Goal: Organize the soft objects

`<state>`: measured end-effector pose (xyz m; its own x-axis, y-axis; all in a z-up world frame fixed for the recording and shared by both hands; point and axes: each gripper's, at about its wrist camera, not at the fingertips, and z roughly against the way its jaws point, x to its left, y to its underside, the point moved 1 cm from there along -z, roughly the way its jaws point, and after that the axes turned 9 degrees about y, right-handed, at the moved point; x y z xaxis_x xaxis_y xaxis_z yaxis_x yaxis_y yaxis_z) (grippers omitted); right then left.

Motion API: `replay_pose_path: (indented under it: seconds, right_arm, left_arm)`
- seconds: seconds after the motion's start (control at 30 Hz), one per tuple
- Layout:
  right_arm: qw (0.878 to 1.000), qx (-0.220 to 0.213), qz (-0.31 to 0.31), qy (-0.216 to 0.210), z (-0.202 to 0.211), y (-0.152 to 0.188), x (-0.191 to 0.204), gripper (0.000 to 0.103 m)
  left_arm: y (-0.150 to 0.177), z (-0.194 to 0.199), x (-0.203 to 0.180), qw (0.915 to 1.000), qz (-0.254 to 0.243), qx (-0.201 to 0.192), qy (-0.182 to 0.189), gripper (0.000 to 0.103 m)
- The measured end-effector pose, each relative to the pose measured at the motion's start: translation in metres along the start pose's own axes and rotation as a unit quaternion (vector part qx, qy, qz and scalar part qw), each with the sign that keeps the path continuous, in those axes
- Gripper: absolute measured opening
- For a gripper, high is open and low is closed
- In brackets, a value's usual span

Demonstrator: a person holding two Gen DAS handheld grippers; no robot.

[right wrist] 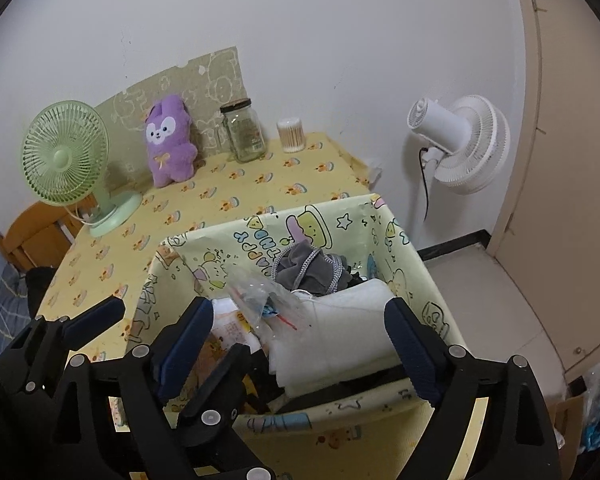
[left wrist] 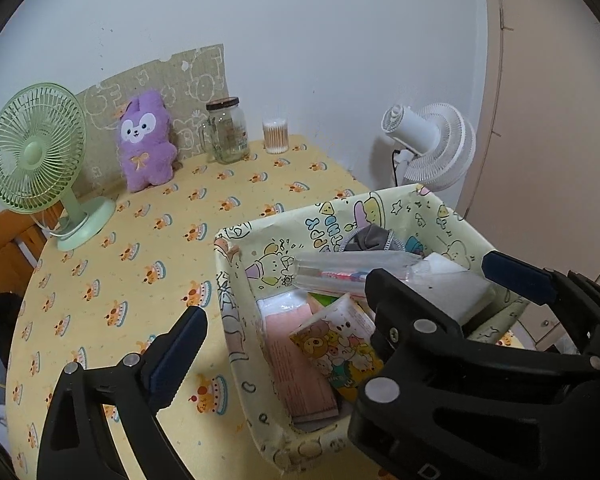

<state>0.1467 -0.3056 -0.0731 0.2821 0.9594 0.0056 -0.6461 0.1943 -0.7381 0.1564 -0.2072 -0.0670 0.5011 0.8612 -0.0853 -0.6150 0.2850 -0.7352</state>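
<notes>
Two tools gaping, nothing held. Right tool (right wrist: 300, 328) hangs over cartoon-print yellow storage box (right wrist: 380, 216), white folded cloth (right wrist: 340, 340) directly ahead between its fingers. Left tool (left wrist: 340, 288) alongside, straddling box's left wall. Purple plush bunny (left wrist: 146, 140) upright, far ahead-left on yellow cake-print counter (left wrist: 120, 280); left tool likely nearer.

A single raised letter "D" is read on the black gripper body (left wrist: 426, 470) at the bottom of the left wrist view, behind the fingers. Colored cartoon lettering is printed on the inner wall of the storage box (right wrist: 260, 236) ahead of the fingers; it appears inverted and cannot be read reliably. The label on the glass jar (left wrist: 227, 130) is too small to be read.
</notes>
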Motion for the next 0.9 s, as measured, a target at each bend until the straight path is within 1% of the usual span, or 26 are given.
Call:
replay_pose_path:
  seconds: [0.23,0.6,0.7,0.77,0.9]
  right_arm:
    - [1.000,-0.018,0.000,0.004,0.021,0.001,0.009,0.092]
    - [0.998,-0.054,0.020,0.010,0.060,-0.001,0.038,0.092]
    - [0.998,-0.060,0.021,0.007,0.069,0.000,0.048,0.092]
    - [0.998,-0.062,0.020,0.003,0.074,0.001,0.054,0.096]
    - [0.997,-0.070,0.025,-0.008,0.087,0.003,0.069,0.097]
  left_arm:
    - [0.003,0.023,0.003,0.9998,-0.006,-0.020,-0.009,0.099]
    - [0.006,0.064,0.022,0.9986,-0.001,-0.050,-0.017,0.101]
    - [0.009,0.077,0.028,0.9981,0.000,-0.057,-0.023,0.102]
    - [0.011,0.085,0.034,0.9976,0.003,-0.062,-0.030,0.102]
    - [0.016,0.101,0.046,0.9964,0.013,-0.074,-0.040,0.103]
